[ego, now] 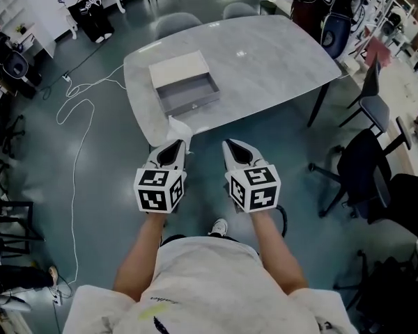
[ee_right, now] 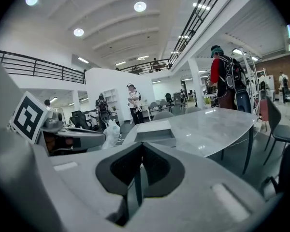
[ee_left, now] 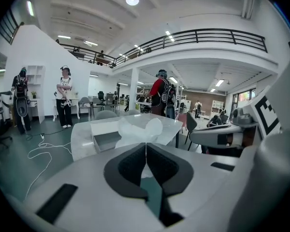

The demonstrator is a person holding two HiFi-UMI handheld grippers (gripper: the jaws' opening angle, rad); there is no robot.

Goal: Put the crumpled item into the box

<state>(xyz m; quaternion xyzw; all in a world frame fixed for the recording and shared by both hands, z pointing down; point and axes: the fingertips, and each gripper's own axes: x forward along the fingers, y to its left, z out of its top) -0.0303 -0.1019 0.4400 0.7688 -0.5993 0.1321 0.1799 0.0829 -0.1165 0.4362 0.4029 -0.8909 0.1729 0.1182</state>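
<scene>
Crumpled item (ee_left: 137, 129) forward from left gripper (ee_left: 146, 145)

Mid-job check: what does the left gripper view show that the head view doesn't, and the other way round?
Only the left gripper view: the left gripper jaws pressed together on the white crumpled item, and the balcony overhead. Only the head view: the person's forearms, and the box tray seen from above, apparently empty. Both: the table, the box, and the crumpled item not yet in the box.
</scene>
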